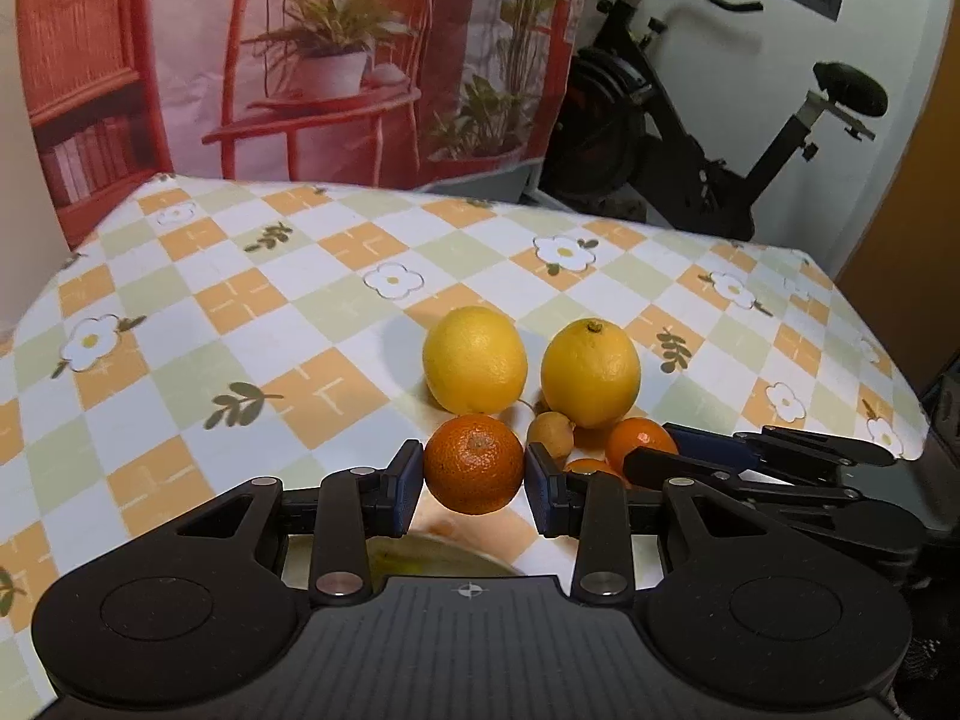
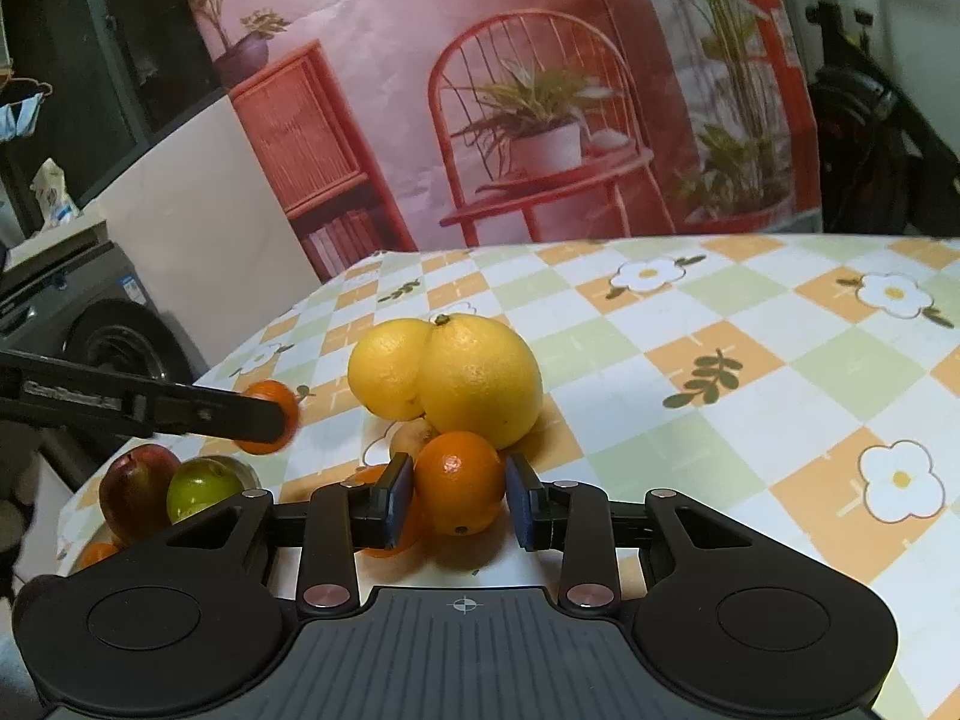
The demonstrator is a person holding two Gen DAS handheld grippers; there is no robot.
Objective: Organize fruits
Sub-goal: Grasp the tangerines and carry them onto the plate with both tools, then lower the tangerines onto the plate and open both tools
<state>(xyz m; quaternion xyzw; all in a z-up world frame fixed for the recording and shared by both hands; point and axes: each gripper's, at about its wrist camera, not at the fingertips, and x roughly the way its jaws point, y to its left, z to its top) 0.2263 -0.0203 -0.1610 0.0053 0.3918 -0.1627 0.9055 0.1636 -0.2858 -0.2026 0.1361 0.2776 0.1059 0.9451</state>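
Left wrist view looked forward and down along the left claw (image 1: 474, 468), low over the bench (image 1: 240, 312), facing a printed backdrop (image 1: 300, 60) and an exercise bike (image 1: 720, 138). Right wrist view looked the same way along the right claw (image 2: 461, 495), angled further left, close to the fruit. Both views shared the two lemons (image 1: 474, 360), the checked cloth and the backdrop; each saw the other claw at its edge.
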